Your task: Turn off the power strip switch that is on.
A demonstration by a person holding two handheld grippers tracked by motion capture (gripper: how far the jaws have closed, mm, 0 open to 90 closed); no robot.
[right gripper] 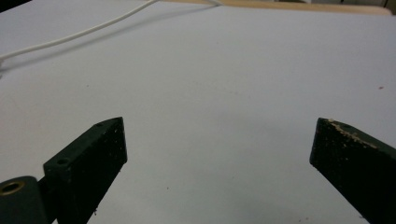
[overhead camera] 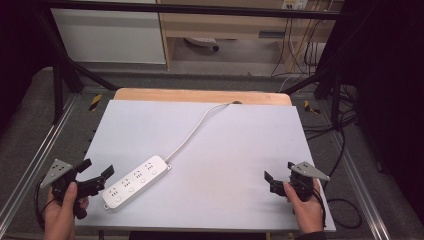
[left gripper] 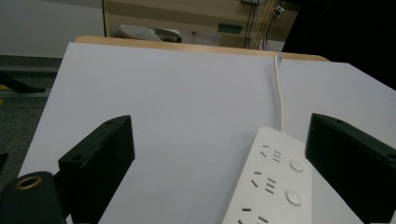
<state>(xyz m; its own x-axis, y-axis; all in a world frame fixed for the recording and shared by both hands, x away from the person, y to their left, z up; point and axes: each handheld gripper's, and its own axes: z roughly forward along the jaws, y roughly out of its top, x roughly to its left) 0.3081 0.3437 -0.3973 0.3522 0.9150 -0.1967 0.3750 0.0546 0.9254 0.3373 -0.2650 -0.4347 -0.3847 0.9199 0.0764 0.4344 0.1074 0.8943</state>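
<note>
Your pale grey table top (overhead camera: 240, 150), wooden far edge; dark carpet, cabinets beyond. One white plastic four-outlet power strip (overhead camera: 136, 182) near-left on table, long axis diagonal, cord end pointing far-right; one white cord (overhead camera: 195, 129) runs to far edge. Your left gripper (overhead camera: 99, 176) just left of strip, jaws wide, empty. Right gripper (overhead camera: 279, 172) near-right, jaws wide, empty.

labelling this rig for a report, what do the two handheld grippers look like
Both the left gripper and right gripper are matte black with two blocky fingers, a grey three-cornered plate on top and a black trailing cable. The right fingers carry pale dusty specks.
</note>
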